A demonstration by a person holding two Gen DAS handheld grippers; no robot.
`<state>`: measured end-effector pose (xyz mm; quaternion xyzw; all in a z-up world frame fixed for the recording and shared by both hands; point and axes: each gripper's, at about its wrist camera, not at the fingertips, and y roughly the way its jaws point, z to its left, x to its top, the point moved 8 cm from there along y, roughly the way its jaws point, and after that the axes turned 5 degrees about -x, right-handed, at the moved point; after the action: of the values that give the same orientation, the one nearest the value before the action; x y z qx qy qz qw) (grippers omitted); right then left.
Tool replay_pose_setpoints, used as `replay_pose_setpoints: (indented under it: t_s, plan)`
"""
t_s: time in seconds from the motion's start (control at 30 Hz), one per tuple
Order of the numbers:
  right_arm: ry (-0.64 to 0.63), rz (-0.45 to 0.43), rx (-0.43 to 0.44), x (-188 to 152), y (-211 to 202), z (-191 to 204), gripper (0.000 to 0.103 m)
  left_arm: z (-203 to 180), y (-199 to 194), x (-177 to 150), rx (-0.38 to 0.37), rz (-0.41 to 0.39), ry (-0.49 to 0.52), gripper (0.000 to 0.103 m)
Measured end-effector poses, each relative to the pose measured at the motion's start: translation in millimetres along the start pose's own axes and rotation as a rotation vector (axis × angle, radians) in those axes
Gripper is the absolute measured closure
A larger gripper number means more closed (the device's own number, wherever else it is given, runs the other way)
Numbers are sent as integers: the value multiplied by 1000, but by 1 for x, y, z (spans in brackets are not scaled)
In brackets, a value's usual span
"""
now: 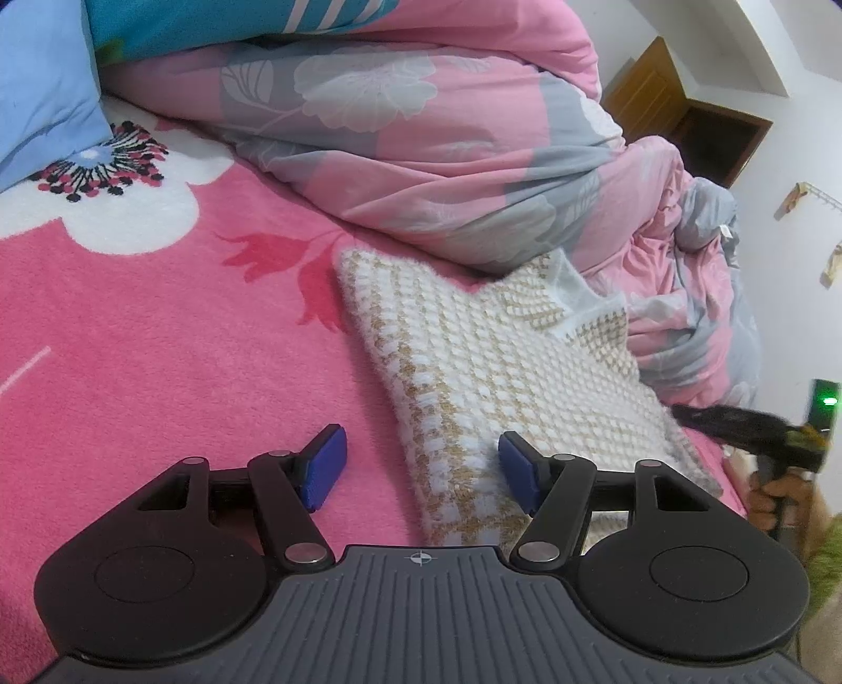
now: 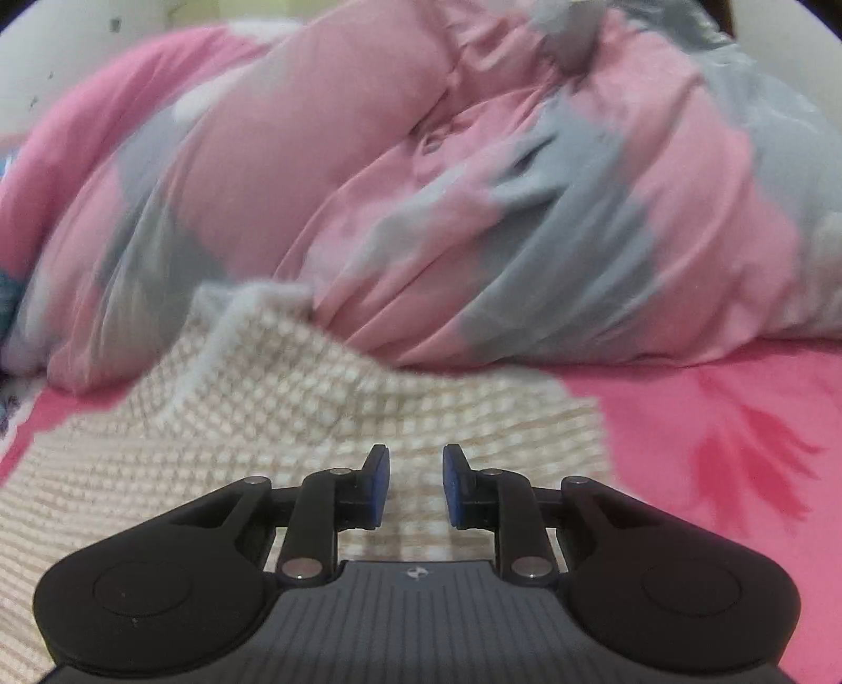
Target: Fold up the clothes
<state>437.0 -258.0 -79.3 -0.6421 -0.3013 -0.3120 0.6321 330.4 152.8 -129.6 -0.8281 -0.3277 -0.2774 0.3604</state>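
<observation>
In the left wrist view a bed takes up most of the frame, covered by a bright pink fleece blanket (image 1: 158, 326) with a big white flower and red tulip shapes. A pink and grey flowered quilt (image 1: 421, 147) lies bunched along the far side, running off to the right. A light blue pillow (image 1: 42, 89) sits at the far left, and a teal striped cloth (image 1: 221, 21) shows above the quilt. A white wall and a brown wooden door (image 1: 647, 73) stand at the far right. The sweater (image 1: 505, 379), a fuzzy white and tan knit, lies folded on the blanket to the right of centre, its far edge touching the quilt. The left gripper (image 1: 421, 468) sits near, its blue pads (image 1: 323, 468) spread wide apart with nothing between them; the left pad is over bare blanket and the right pad over the sweater's near left edge. At the right edge, a dark blurred tool (image 1: 758, 426) is held by a hand (image 1: 779, 489).

In the right wrist view, which is blurred, the same quilt (image 2: 447, 173) fills the far half and the pink blanket (image 2: 726, 447) shows at right. The sweater (image 2: 263, 410) spreads across the near left and centre, its far corner raised against the quilt. The right gripper (image 2: 416, 486) is over the sweater, its fingers partly open with a narrow gap, holding nothing.
</observation>
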Motion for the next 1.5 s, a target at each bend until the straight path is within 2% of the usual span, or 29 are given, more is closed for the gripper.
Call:
replay_pose_setpoints:
  t_s: [0.03, 0.2, 0.37, 0.47, 0.53, 0.57, 0.67, 0.77, 0.83, 0.93, 0.97, 1.03, 1.13, 1.2, 1.27, 1.33, 1.43, 1.5]
  plan:
    - [-15, 12, -7, -3, 6, 4, 79, 0, 0, 0, -1, -1, -1, 39]
    - [-22, -3, -17, 4, -18, 19, 77, -1, -1, 1, -4, -5, -4, 38]
    - [-105, -56, 114, -3, -58, 63, 77, -2, -1, 2, 3, -2, 5, 38]
    - [-234, 5, 99, -42, -40, 85, 76, -1, -1, 2, -3, -1, -1, 38]
    - [-248, -4, 63, -38, -46, 90, 76, 0, -2, 2, -6, -1, -5, 38]
    - [-239, -4, 60, -35, -50, 91, 76, 0, -2, 2, -7, -1, -6, 38]
    - [-169, -20, 135, -27, -65, 101, 76, 0, -1, 2, -8, 0, -9, 38]
    - [-227, -2, 179, -49, -61, 124, 74, 0, -1, 1, -8, 1, -9, 38]
    - [-271, -34, 162, -62, -61, 129, 73, 0, -1, 1, -8, 0, -10, 37]
    - [-191, -6, 193, -52, -75, 128, 73, 0, -1, 1, -7, 0, -11, 37]
    - [-177, -10, 217, -51, -82, 131, 73, 0, -1, 1, -7, 0, -10, 37]
    - [-265, -40, 240, -62, -88, 148, 73, 1, -1, 1, -6, 1, -9, 37]
    - [-410, -59, 186, -87, -83, 165, 73, 1, 0, 1, -7, 2, -11, 37]
    - [-386, -33, 180, -76, -89, 167, 74, 1, -1, 1, -9, 1, -15, 37]
    - [-350, -80, 232, -65, -104, 176, 74, 1, 0, 2, -11, 1, -19, 37]
    - [-380, -131, 282, -65, -115, 194, 74, 1, 0, 2, -11, 2, -19, 37]
    - [-429, -12, 312, -100, -93, 211, 73, 0, 0, 1, -8, 9, -1, 36]
    - [-419, -16, 311, -100, -96, 211, 73, -1, 0, 1, -5, 13, 12, 36]
